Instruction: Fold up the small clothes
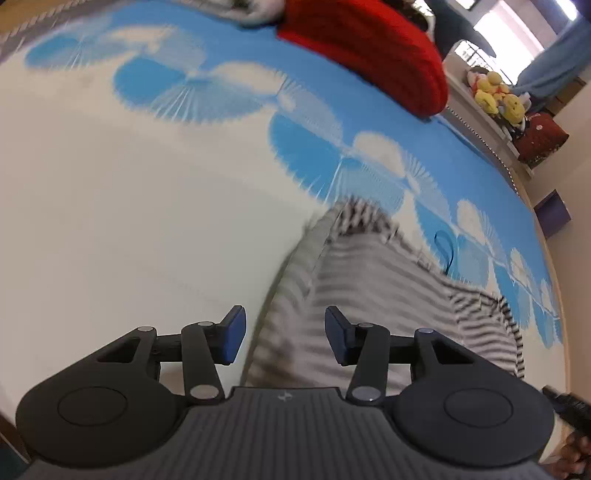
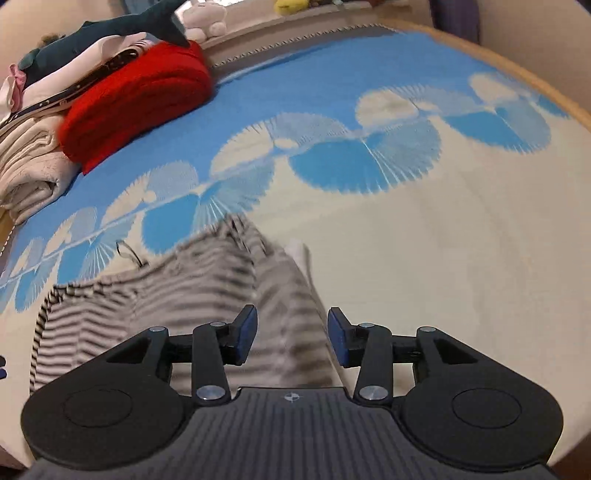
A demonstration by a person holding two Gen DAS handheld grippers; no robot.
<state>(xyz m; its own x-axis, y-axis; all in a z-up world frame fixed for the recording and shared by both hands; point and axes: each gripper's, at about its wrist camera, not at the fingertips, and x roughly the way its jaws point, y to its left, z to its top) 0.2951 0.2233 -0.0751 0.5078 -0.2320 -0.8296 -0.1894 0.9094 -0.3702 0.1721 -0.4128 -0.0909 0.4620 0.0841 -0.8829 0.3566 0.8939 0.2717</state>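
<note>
A: Here, the striped garment (image 1: 373,291) lies on the bedspread (image 1: 110,221); its long edge runs between the left gripper (image 1: 284,341) pads. Bare spread beside it.

B: Right gripper (image 2: 291,341) likewise; both jaws apart, empty. Only the right view shows the shark plush (image 2: 110,33).

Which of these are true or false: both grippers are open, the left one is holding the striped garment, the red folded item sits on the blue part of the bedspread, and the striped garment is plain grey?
1. Both grippers are open. True: the left gripper and the right gripper each show a gap between their fingers.
2. The left gripper holds the striped garment. False: nothing is pinched; the garment lies on the bedspread.
3. The red folded item sits on the blue part of the bedspread. True.
4. The garment is plain grey. False: it has dark and light stripes.
</note>
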